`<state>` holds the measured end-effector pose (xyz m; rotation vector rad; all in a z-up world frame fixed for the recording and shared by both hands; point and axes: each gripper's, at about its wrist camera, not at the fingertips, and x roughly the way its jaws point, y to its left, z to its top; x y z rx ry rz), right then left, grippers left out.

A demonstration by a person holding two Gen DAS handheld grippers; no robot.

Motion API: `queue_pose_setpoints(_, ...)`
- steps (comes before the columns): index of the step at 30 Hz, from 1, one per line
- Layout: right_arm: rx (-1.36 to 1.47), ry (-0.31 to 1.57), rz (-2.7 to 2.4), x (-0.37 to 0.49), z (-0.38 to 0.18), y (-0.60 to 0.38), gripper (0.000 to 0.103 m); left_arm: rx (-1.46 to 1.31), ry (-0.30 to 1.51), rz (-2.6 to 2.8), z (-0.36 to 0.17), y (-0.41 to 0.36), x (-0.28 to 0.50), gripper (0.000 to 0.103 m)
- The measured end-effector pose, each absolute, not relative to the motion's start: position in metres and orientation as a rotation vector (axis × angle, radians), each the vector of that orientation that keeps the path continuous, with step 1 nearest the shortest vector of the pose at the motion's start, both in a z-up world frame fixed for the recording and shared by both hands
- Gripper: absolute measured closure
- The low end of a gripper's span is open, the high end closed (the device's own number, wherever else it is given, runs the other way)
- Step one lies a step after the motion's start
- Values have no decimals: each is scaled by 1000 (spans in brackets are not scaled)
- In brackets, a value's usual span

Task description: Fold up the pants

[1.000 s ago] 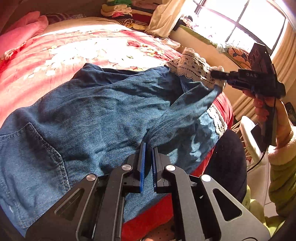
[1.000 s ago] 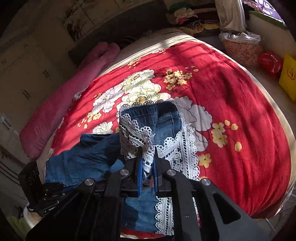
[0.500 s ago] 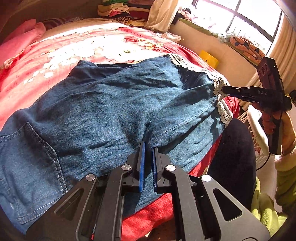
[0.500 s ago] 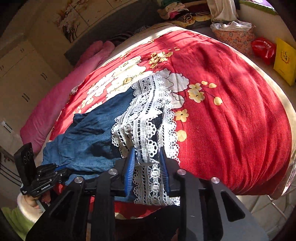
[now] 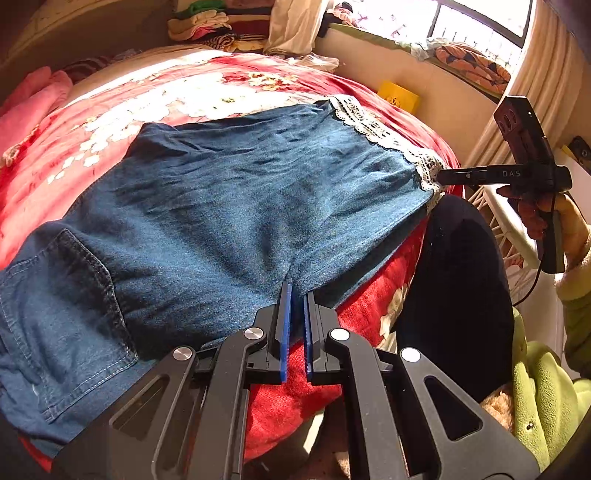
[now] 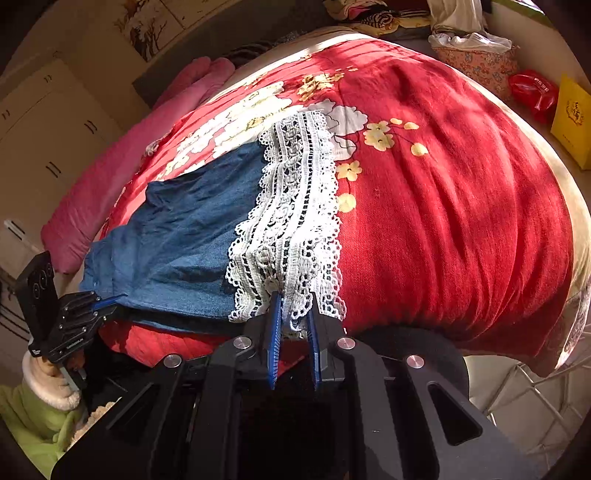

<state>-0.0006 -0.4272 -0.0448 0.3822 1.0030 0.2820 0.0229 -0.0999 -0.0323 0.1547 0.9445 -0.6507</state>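
Blue denim pants (image 5: 229,206) with a white lace hem (image 6: 291,206) lie folded lengthwise on the red floral bedspread (image 6: 443,192). My left gripper (image 5: 297,291) is shut on the near denim edge at the crotch. It also shows at the left of the right wrist view (image 6: 107,301). My right gripper (image 6: 293,306) is shut on the lace hem at the bed's near edge. It also shows at the right of the left wrist view (image 5: 443,176), pinching the lace corner. A back pocket (image 5: 62,310) faces up at the left.
A pink bolster (image 6: 122,166) lies along the far side of the bed. Folded clothes (image 5: 207,22) are stacked beyond the bed. A yellow box (image 6: 572,118) and red bag (image 6: 532,92) sit by the wall. A white wire rack (image 5: 506,236) stands beside the bed.
My right gripper pulled the lace hem out and down toward the bed's near edge. The raised, bunched leg now lies flat and stretched over the other leg. My left gripper kept its hold.
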Motion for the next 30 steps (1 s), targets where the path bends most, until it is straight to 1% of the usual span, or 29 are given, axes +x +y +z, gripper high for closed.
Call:
queue_pose_setpoints(5, 389, 1031, 260, -1, -57, -427, 89, 162, 958, -654, -39, -101, 24, 101)
queue_pose_setpoints(8, 390, 1035, 240, -1, -57, -427, 84, 157, 952, -654, -40, -100, 20, 100)
queue_pose_setpoints(9, 390, 1037, 227, -2, -57, -428, 77, 148, 950, -655, -40, -99, 20, 99)
queue_pose_setpoints(10, 392, 1042, 210, -3, -55, -430, 66, 131, 951, -660, -39, -96, 19, 98)
queue_pose_setpoints(11, 396, 1037, 198, -5, -53, -433, 60, 108, 956, -670, -38, -94, 19, 93)
queue_pose_setpoints(12, 407, 1021, 194, -8, -50, -436, 56, 88, 960, -682, -37, -91, 18, 84)
queue_pose_setpoints(13, 420, 1006, 191, -10, -46, -439, 56, 77, 957, -694, -34, -89, 15, 75)
queue_pose_setpoints(14, 430, 992, 184, -12, -42, -442, 55, 71, 943, -697, -31, -88, 11, 62)
queue_pose_setpoints(16, 435, 966, 173, -15, -35, -445, 48, 55, 922, -695, -23, -81, 6, 61)
queue_pose_setpoints(19, 422, 938, 175, -13, -25, -443, 45, 8, 877, -634, -8, -60, 1, 61)
queue_pose_setpoints(20, 419, 930, 181, -11, -23, -441, 44, -16, 858, -603, -2, -48, 0, 60)
queue_pose_setpoints(21, 416, 927, 183, -9, -22, -439, 39, -40, 836, -563, 4, -35, -1, 55)
queue_pose_setpoints(22, 410, 929, 186, -6, -22, -436, 36, -62, 816, -519, 10, -20, -2, 52)
queue_pose_setpoints(24, 390, 938, 180, 2, -23, -432, 34, -105, 789, -409, 18, 12, -3, 46)
queue_pose_setpoints(27, 381, 960, 162, 12, -30, -429, 33, -173, 792, -225, 17, 61, -1, 43)
queue_pose_setpoints(30, 392, 987, 145, 22, -39, -430, 33, -256, 830, -74, 2, 103, 1, 43)
